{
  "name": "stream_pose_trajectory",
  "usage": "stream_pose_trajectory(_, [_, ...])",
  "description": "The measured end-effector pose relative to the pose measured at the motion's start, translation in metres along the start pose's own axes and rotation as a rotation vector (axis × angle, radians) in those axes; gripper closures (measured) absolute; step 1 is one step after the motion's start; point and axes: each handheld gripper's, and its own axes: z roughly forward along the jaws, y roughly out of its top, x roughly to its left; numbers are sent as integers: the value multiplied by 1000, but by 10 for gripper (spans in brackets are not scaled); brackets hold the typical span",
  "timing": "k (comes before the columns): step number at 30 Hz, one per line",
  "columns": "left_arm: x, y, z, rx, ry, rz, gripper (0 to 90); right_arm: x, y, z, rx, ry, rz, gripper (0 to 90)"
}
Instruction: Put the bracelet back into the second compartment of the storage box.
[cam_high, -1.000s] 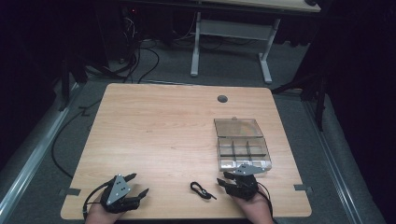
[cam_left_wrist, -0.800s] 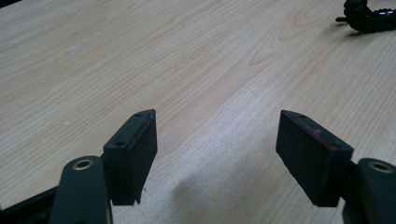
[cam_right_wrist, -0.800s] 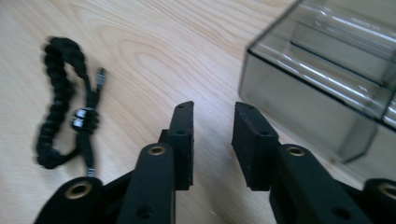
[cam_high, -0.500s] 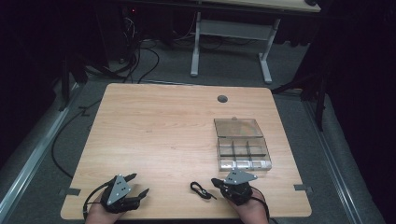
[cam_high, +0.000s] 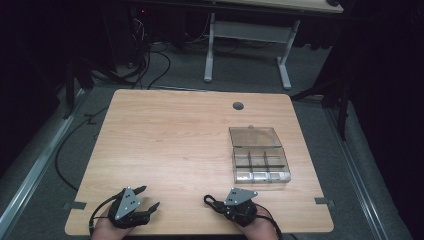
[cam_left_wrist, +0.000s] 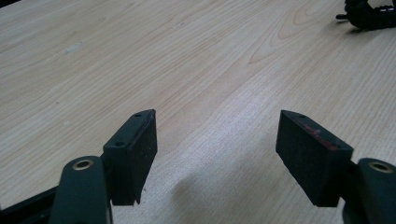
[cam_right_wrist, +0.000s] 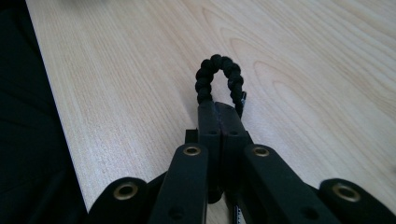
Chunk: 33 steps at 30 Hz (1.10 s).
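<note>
Two grippers sitting at near table (cam_high: 165, 150) edge. Right gripper (cam_high: 214, 204) clenching black braided cord loop (cam_right_wrist: 219, 77), loop sticking out past jaws, low over wood. Left gripper (cam_high: 148, 197) resting released, jaws wide, nothing between. Grasp step looking done; next likely lifting and carrying toward open clear compartment box (cam_high: 260, 162) farther right. Versus earlier frame: right gripper shifted left onto cord, cord no longer lying free.

Even overhead light brightens my table (cam_high: 175, 145) amid dark surroundings; soft shadows fall beneath my jaws, whose nearest parts blur slightly.
</note>
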Motion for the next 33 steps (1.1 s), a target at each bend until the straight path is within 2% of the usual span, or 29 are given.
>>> stream_pose_trajectory(4, [0, 0, 0, 1, 0, 1, 298, 2, 0, 5, 9, 19, -1, 900])
stream_pose_trajectory(12, [0, 0, 0, 0, 0, 2, 299, -1, -2, 4, 16, 16, 10, 900])
stream_pose_trajectory(21, [1, 0, -1, -9, -4, -12, 298, -15, -10, -4, 9, -18, 50, 900])
stream_pose_trajectory(33, [6, -2, -3, -37, -10, -62, 316, -41, -30, -28, -2, -94, 129, 900])
